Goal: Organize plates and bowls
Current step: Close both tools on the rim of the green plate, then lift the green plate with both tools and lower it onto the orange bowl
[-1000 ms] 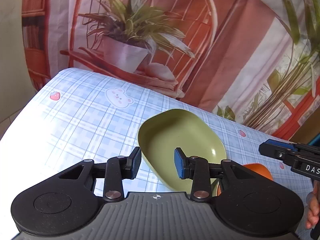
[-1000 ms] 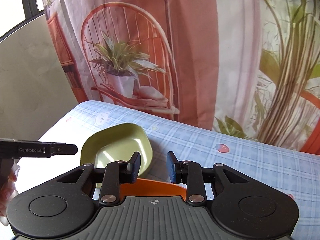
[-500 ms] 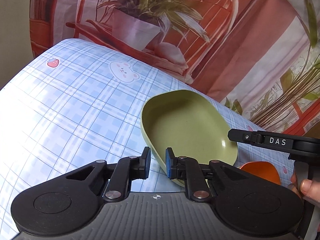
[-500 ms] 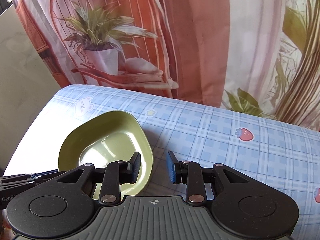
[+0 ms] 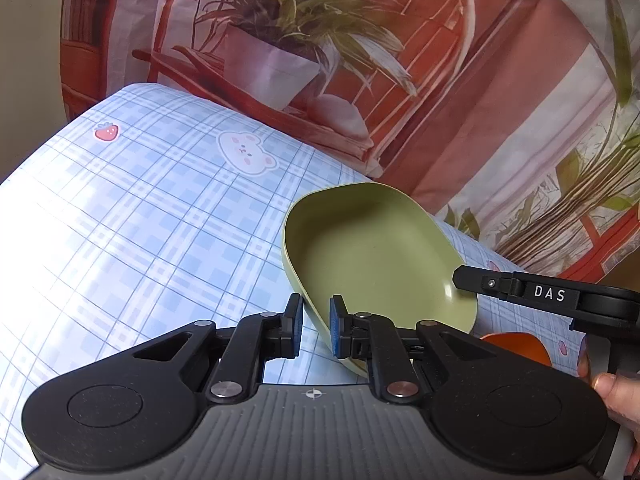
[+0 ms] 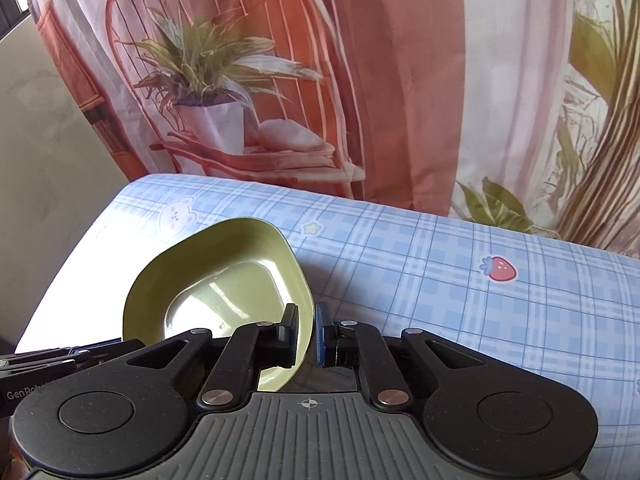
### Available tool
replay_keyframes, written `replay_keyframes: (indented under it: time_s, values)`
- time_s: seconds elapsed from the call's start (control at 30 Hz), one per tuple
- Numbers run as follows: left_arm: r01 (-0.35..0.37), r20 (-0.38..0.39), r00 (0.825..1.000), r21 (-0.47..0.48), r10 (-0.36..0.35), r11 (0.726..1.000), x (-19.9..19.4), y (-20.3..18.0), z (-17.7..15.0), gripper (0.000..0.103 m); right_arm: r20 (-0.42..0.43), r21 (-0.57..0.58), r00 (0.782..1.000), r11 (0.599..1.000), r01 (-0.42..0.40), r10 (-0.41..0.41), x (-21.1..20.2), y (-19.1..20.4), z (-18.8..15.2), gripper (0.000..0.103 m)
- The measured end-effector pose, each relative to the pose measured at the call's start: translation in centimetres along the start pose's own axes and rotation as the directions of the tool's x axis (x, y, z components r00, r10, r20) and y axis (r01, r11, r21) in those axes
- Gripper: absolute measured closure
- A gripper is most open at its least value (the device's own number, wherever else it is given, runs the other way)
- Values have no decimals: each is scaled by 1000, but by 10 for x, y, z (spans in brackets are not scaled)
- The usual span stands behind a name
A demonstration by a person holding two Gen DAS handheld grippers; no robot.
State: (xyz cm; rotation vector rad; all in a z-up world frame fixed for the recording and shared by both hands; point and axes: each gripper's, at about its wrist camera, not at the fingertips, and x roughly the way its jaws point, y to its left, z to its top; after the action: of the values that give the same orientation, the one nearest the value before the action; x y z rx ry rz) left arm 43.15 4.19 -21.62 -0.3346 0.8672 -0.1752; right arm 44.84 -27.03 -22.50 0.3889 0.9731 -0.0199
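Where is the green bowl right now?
The green bowl sits on the blue checked tablecloth, its rim between the left claw pads and, in the right wrist view, the right claw pads.

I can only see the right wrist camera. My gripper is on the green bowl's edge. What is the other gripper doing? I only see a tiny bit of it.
Observer: The left gripper has the near rim of the green bowl between its fingers. I cannot tell if it is pinching yet.
Child: Are there any more dishes?
Observer: Yes, an orange dish peeks out beside the green bowl, under the right gripper and partly hidden behind the left gripper's body.
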Motion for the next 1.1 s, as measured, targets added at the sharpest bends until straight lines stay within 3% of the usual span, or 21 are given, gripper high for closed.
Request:
replay_keyframes:
  time_s: [0.17, 0.47, 1.1]
  values:
    - [-12, 29, 1000, 16, 12, 1000, -17, -4, 8, 88, 34, 12, 999, 999, -33, 33, -16, 4, 4, 95]
    - [0, 63, 998, 134, -8, 991, -51, -37, 10, 88, 96, 50, 994, 997, -61, 56, -62, -11, -14, 95]
    - [62, -14, 998, 361, -61, 931, -69, -102, -34, 88, 139, 133, 989, 988, -72, 53, -144, -64, -92, 94]
